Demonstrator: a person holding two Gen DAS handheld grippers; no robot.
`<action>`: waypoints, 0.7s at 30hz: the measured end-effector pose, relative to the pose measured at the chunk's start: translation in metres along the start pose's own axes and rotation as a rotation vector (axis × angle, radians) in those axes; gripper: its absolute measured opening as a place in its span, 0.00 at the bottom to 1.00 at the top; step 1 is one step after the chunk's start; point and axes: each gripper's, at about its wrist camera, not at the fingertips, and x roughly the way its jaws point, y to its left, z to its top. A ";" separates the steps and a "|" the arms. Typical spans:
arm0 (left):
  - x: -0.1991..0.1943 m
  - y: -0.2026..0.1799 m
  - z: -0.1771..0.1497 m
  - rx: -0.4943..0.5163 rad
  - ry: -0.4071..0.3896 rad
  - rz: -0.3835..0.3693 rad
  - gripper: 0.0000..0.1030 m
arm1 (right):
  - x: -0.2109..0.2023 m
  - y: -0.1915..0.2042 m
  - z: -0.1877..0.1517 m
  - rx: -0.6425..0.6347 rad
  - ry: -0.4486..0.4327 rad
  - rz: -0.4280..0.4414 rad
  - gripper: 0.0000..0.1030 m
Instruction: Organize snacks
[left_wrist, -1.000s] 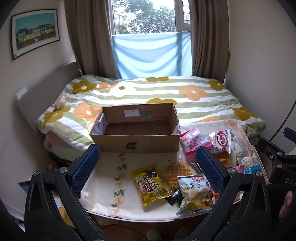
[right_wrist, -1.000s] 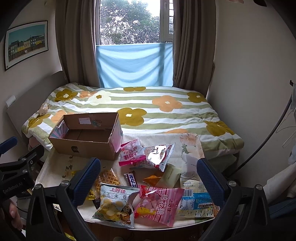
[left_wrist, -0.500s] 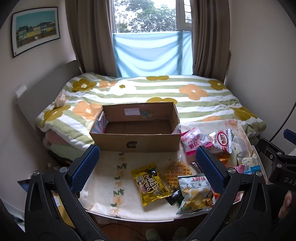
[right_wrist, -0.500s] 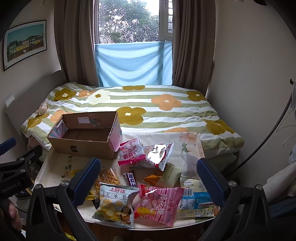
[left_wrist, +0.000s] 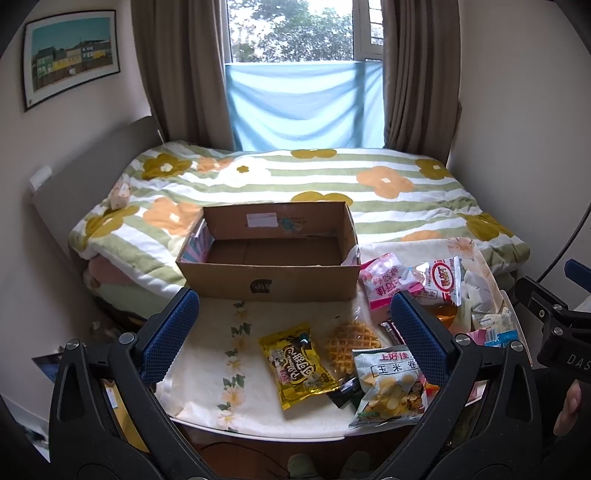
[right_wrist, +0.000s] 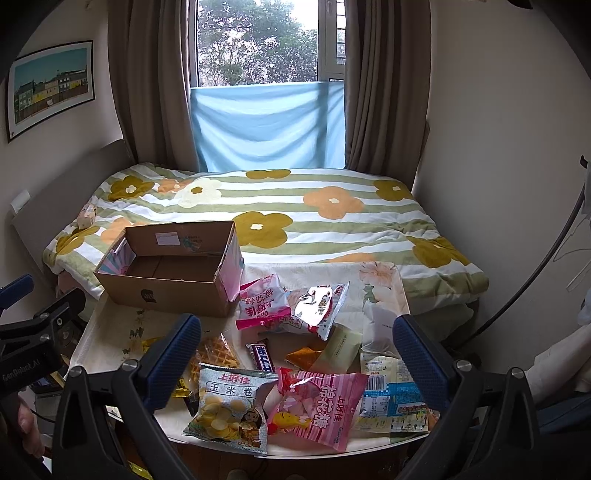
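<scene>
Nothing grasped yet: left gripper (left_wrist: 295, 332) and right gripper (right_wrist: 297, 349), jaws spread, hovering over snack packets beside the empty box (left_wrist: 269, 254); next, picking the yellow packet (left_wrist: 295, 365) nearest the box.

Open empty cardboard box (left_wrist: 267, 258), snack packets (right_wrist: 295, 373) scattered flat beside it

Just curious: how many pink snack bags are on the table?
2: one beside the box, one at the table's near edge. Others may hide under the pile.
</scene>
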 end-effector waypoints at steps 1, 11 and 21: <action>0.000 0.002 0.001 -0.006 0.001 -0.001 1.00 | 0.000 0.000 0.000 0.001 -0.001 -0.002 1.00; 0.007 0.011 -0.019 -0.035 0.047 -0.042 1.00 | 0.025 -0.024 -0.034 0.035 0.054 0.025 1.00; 0.035 -0.028 -0.055 0.000 0.175 -0.115 1.00 | 0.046 -0.051 -0.053 -0.020 0.130 0.104 1.00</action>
